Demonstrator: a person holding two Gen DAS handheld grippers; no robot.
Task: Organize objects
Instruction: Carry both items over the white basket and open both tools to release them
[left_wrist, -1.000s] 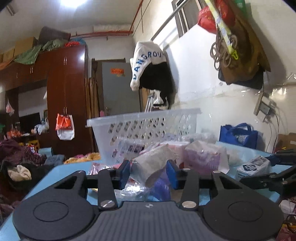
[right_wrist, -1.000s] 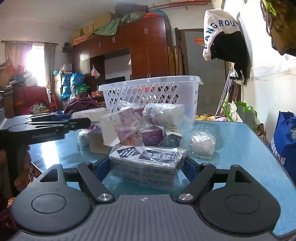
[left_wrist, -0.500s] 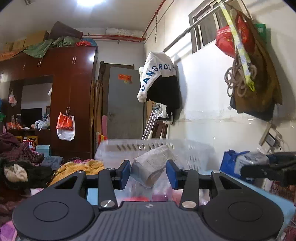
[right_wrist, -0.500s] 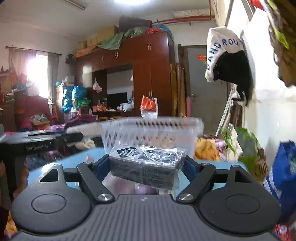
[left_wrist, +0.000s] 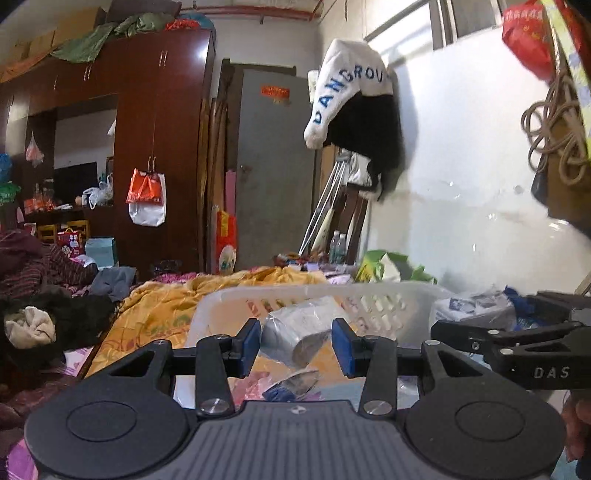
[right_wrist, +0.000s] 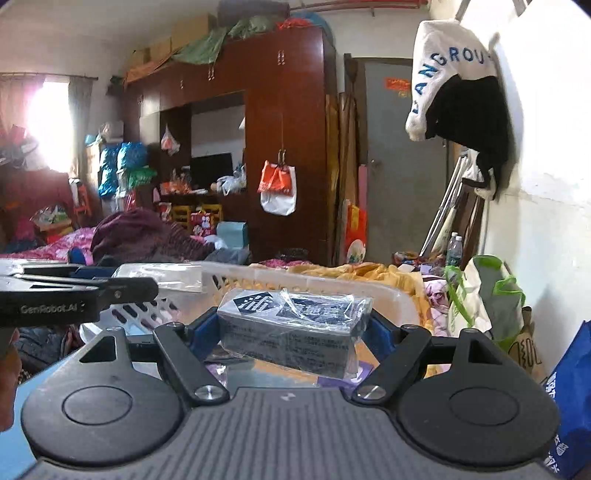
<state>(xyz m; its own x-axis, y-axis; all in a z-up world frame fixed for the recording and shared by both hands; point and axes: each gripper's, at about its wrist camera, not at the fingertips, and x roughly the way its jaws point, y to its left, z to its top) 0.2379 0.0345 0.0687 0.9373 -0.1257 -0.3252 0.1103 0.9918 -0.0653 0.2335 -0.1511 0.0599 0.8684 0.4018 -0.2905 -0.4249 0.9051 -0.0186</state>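
My left gripper (left_wrist: 295, 345) is shut on a plastic-wrapped roll (left_wrist: 299, 328) and holds it over the open white plastic basket (left_wrist: 384, 295). My right gripper (right_wrist: 291, 328) is shut on a grey plastic-wrapped box (right_wrist: 291, 332) and holds it above the same basket (right_wrist: 391, 295). The right gripper also shows at the right of the left wrist view (left_wrist: 517, 339), and the left gripper at the left of the right wrist view (right_wrist: 74, 295). Wrapped packets (left_wrist: 291, 384) lie in the basket below the roll.
A blue bag (right_wrist: 569, 398) and a green-trimmed bag (right_wrist: 487, 295) stand by the white wall on the right. An orange blanket (left_wrist: 166, 302) and heaps of clothes (left_wrist: 48, 280) lie beyond the basket. A dark wardrobe (right_wrist: 288, 140) and grey door (left_wrist: 273, 166) stand behind.
Both grippers have risen from table level with their loads and moved forward over the basket, which now lies below them. The piled packets on the blue table have dropped out of view.
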